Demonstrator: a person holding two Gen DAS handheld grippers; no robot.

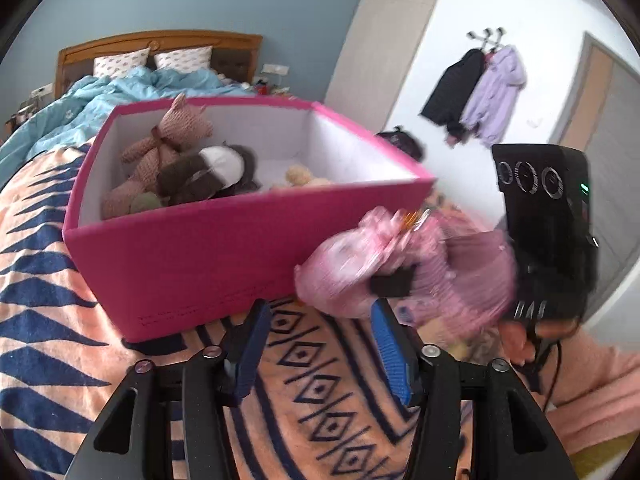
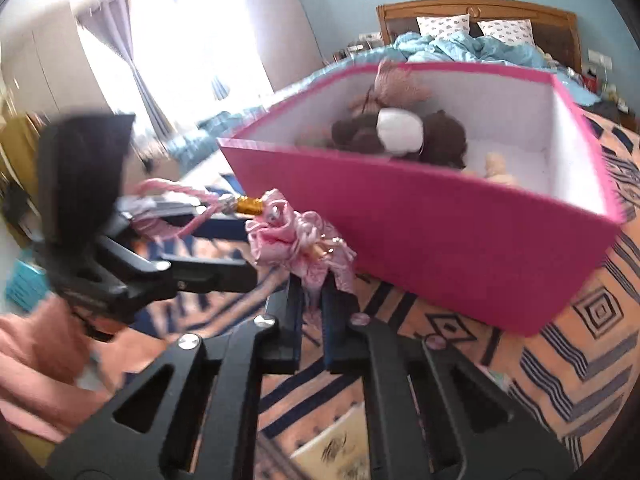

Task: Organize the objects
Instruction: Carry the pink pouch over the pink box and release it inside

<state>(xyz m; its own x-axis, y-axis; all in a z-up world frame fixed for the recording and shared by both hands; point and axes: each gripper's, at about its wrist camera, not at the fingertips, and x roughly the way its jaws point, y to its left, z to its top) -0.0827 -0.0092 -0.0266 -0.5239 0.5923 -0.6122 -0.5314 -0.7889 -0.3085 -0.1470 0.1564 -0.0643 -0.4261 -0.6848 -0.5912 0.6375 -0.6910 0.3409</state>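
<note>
A pink box (image 1: 192, 264) with a white inside stands on the patterned blanket (image 1: 48, 320). It holds a knitted pink bear (image 1: 168, 140), a brown-and-white plush (image 1: 212, 176) and a small cream toy (image 1: 304, 178). My right gripper (image 2: 314, 284) is shut on a pink ribbon-flower ornament (image 2: 292, 240), just in front of the near wall of the box (image 2: 440, 240). The ornament's gold cap and pink cord (image 2: 176, 196) trail left, past the left gripper's fingers (image 2: 208, 276). My left gripper (image 1: 320, 312) stands open above the blanket, with nothing between its blue pads. The ornament (image 1: 360, 264) is blurred just off its right fingertip.
The box sits on a bed with a blue duvet (image 1: 100, 100), pillows and a wooden headboard (image 1: 160, 44) behind it. Coats (image 1: 480, 92) hang on the white wall at the right. A bright curtained window (image 2: 160, 60) is at the left. A pink sleeve (image 2: 36, 360) shows beside the left gripper.
</note>
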